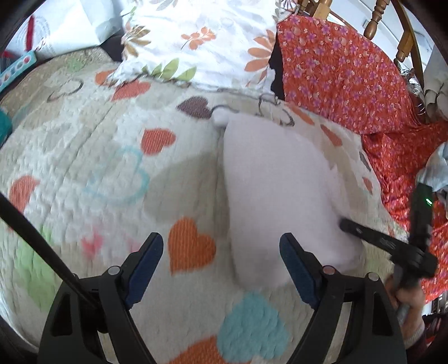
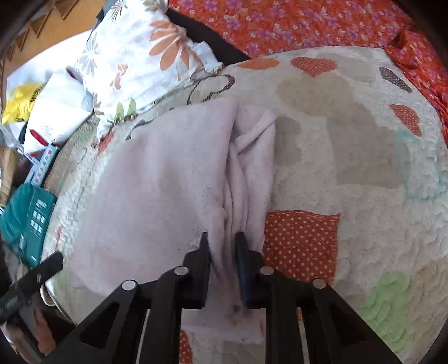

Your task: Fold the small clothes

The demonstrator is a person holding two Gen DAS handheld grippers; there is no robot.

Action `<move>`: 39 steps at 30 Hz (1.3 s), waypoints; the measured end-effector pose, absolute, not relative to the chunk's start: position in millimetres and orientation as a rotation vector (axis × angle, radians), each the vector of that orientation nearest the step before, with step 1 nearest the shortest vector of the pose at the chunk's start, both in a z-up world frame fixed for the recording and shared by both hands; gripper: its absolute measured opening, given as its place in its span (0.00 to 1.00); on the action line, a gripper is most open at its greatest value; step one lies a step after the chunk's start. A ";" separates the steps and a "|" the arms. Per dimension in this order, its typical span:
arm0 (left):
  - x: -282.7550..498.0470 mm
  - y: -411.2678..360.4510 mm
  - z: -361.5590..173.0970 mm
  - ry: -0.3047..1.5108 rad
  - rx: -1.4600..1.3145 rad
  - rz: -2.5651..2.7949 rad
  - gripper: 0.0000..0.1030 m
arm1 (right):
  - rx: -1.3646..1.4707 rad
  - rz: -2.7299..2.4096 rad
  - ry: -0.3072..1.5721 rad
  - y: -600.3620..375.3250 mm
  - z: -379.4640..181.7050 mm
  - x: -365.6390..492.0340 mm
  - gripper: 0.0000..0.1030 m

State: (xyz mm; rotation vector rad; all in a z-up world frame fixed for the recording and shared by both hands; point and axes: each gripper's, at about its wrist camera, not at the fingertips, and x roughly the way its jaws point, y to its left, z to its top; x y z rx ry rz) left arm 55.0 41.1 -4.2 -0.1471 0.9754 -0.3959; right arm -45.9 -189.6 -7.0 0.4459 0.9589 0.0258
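A small pale lilac garment lies on a white quilt with coloured hearts. My left gripper is open and empty, low over the quilt, with the garment's near edge by its right finger. My right gripper is shut on a bunched fold of the lilac garment, which spreads to the left of it on the quilt. The right gripper also shows in the left wrist view, at the garment's right edge. The left gripper's finger shows at the lower left of the right wrist view.
A floral pillow lies at the back of the bed. An orange flowered cloth covers the side, with a wooden chair behind. A teal item, white bags and a yellow bag sit beside the bed.
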 end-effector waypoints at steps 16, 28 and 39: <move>134.2 -7.5 -62.5 1.148 -0.215 -0.630 0.91 | 0.632 0.041 0.944 -227.9 -23.5 -3.0 0.74; 117.2 -29.0 -40.1 1.134 0.001 -0.589 0.61 | 0.424 -0.072 0.922 -212.4 10.2 -17.4 0.27; 72.7 10.2 -12.8 1.016 -0.042 -0.503 0.63 | 0.431 0.121 1.024 -173.6 -15.3 -32.6 0.15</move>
